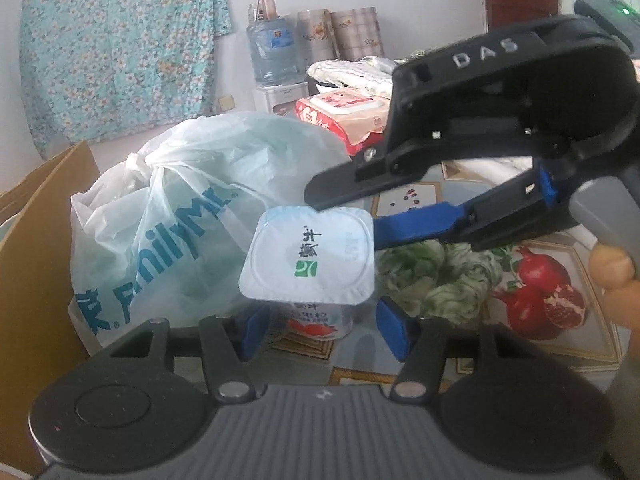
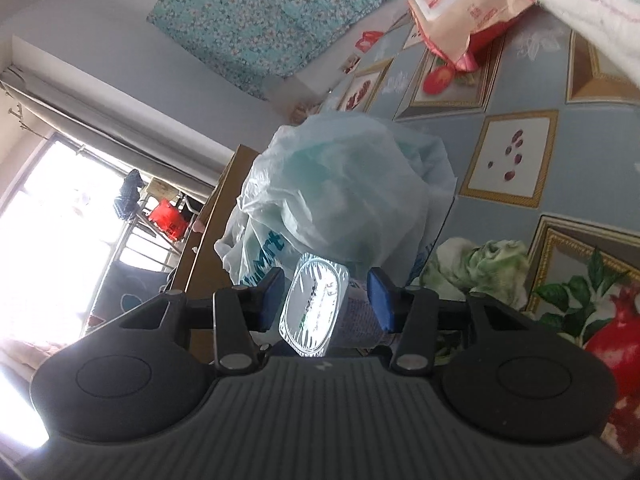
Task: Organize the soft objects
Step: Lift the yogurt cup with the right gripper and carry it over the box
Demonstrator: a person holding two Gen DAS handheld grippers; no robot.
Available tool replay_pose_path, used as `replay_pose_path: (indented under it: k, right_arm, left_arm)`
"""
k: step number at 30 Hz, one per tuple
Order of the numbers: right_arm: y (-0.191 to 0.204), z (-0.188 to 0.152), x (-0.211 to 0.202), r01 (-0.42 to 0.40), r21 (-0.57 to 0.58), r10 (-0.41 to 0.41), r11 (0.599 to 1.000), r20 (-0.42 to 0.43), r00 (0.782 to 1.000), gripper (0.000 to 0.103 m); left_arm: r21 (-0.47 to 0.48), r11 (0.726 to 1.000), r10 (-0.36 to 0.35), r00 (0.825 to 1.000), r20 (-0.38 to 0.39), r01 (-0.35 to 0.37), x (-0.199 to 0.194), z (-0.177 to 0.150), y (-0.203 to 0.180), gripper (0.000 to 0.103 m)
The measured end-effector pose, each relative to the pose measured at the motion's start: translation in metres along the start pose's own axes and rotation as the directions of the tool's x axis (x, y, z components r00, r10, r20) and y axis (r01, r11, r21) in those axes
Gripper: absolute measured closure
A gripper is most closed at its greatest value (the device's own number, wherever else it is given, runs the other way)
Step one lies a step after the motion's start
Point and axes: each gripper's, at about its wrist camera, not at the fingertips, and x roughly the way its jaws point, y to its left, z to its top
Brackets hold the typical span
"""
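Yogurt cup (image 1: 310,258) sits mid-frame between your left hand-held gripper (image 1: 324,330), spread wide, and your right hand-held gripper (image 1: 344,210), also unclosed around it. Plastic bag (image 1: 160,216), green cloth (image 1: 436,276) and wipes pack (image 1: 344,114) lie unsorted on the surface (image 1: 520,344); little looks done.

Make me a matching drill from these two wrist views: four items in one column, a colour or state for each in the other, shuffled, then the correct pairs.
Column one:
1. yogurt cup
2. plastic bag
3. crumpled cloth
4. wipes pack

Column two:
A. green and white, bunched up on the tablecloth
B. translucent white with teal lettering, knotted at the top
C. pink and red, with a flip lid
D. sealed with a foil lid, standing between the left gripper's blue pads

Pairs: 1-D, 2-B, 3-A, 4-C
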Motion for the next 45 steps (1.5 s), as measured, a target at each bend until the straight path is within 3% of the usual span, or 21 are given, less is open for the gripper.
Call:
replay_pose_path:
  k: [4, 8, 23, 34, 39, 45]
  right_arm:
    - [-0.002, -0.001, 0.007, 0.017, -0.009, -0.017, 1.000, -0.008, 1.000, 0.077]
    - [-0.005, -0.002, 0.006, 0.011, -0.010, -0.011, 1.000, -0.002, 1.000, 0.078]
    - [0.020, 0.010, -0.023, -0.033, -0.049, 0.036, 0.998, 0.079, 0.996, 0.078]
    - [0.101, 0.056, -0.015, -0.093, -0.211, 0.109, 0.973, 0.065, 0.992, 0.078]
    - [0.161, 0.066, 0.013, -0.149, -0.292, 0.151, 0.945, -0.015, 0.988, 0.078]
    - [0.233, 0.052, 0.080, -0.250, -0.350, 0.198, 0.903, -0.179, 0.964, 0.078]
  left_arm:
    - [-0.017, 1.000, -0.005, 1.000, 0.020, 0.006, -0.003, 0.005, 0.002, 0.046]
    - [-0.031, 0.999, 0.019, 0.999, 0.031, -0.018, -0.003, 0.007, 0.004, 0.055]
    - [-0.034, 0.999, 0.003, 0.993, 0.120, 0.001, -0.024, 0.036, 0.008, 0.055]
    - [-0.100, 0.993, 0.083, 0.969, 0.232, -0.061, -0.058, 0.088, 0.052, 0.055]
    - [-0.165, 0.977, 0.174, 0.953, 0.248, -0.135, -0.087, 0.095, 0.092, 0.055]
    - [-0.223, 0.942, 0.290, 0.941, 0.173, -0.249, -0.126, 0.084, 0.162, 0.054]
